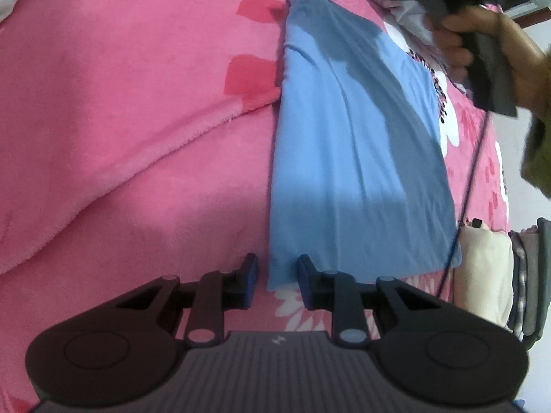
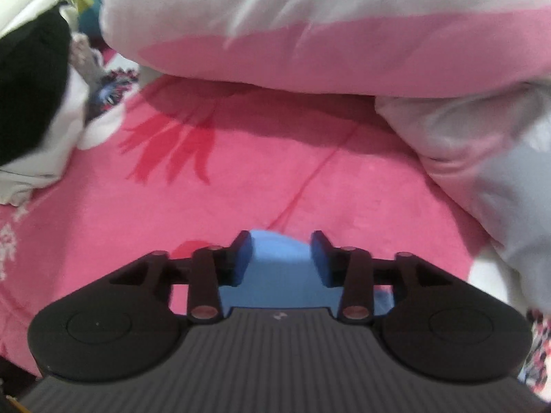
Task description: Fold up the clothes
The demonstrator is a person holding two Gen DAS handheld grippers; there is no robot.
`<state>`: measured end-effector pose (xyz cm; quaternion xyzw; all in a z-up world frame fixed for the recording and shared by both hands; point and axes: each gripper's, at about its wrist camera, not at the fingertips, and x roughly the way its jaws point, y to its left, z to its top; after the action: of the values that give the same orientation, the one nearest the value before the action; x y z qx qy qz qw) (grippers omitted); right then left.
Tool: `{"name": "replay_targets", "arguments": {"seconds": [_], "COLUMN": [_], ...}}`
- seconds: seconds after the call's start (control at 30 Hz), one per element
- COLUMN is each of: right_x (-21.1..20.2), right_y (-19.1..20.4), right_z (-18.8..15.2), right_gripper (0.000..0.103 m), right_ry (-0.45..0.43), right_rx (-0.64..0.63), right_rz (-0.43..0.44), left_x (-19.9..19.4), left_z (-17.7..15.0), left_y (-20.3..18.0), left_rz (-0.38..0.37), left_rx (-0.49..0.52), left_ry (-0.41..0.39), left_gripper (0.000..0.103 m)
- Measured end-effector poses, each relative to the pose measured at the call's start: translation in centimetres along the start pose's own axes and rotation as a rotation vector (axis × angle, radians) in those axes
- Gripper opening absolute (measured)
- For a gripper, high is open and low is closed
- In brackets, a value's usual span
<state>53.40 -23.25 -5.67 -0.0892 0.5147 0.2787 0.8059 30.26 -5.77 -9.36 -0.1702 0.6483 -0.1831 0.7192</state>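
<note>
Worked over a bed spread with a pink blanket [image 1: 120, 86], with a white and pink quilt [image 2: 310, 34] bunched at the far side. Found the blue cloth [image 1: 354, 158] lying flat on the blanket as a long folded strip, smooth but for a few soft creases down its length. Kept the left gripper [image 1: 278, 280] at the near corner of the strip, jaws apart, the corner between them with a gap showing on each side, so not yet pinched. Held the right gripper [image 2: 280, 261] over the far end, jaws likewise apart, blue cloth showing between them but not squeezed, as far as could be judged. To do the next fold well, probably needed to pinch both layers at each corner, lift both ends together, carry one end evenly over the other and line up the edges before letting go
</note>
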Motion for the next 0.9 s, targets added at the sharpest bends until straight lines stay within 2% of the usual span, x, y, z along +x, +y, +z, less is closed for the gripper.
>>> {"name": "replay_targets", "arguments": {"seconds": [0.07,0.1,0.13,0.33,0.53,0.83,0.9], "right_x": [1.2,1.6,1.5,-0.8,0.4,2.8,2.6], "right_y": [-0.2,-0.2,-0.1,0.2,-0.1,-0.6,-1.0], "right_z": [0.2,0.2,0.2,0.0,-0.2,-0.3,-0.3], "right_gripper": [0.040,0.033,0.000,0.000,0.000,0.000,0.001], "right_ry": [0.040,0.053,0.045,-0.086,-0.116,-0.154,-0.166], "right_rx": [0.001,-0.001,0.000,0.043,0.088,0.131,0.165], "right_rz": [-0.004,-0.007,-0.005,-0.035,-0.055,-0.029,-0.016], "left_x": [0.1,0.1,0.1,-0.9,-0.7,-0.2,-0.4], "left_z": [-0.1,-0.3,-0.4,-1.4,-1.2,-1.4,-1.3], "left_y": [-0.2,-0.3,-0.5,0.1,0.9,0.3,0.2], "left_rz": [-0.001,0.004,0.008,-0.005,-0.017,-0.003,-0.004], "left_rx": [-0.004,-0.009,-0.017,-0.103,-0.118,-0.089,-0.072], "left_ry": [-0.009,-0.016,-0.024,-0.057,-0.049,-0.046,-0.050], "left_gripper": [0.008,0.007,0.005,0.004,0.004,0.005,0.008]}}
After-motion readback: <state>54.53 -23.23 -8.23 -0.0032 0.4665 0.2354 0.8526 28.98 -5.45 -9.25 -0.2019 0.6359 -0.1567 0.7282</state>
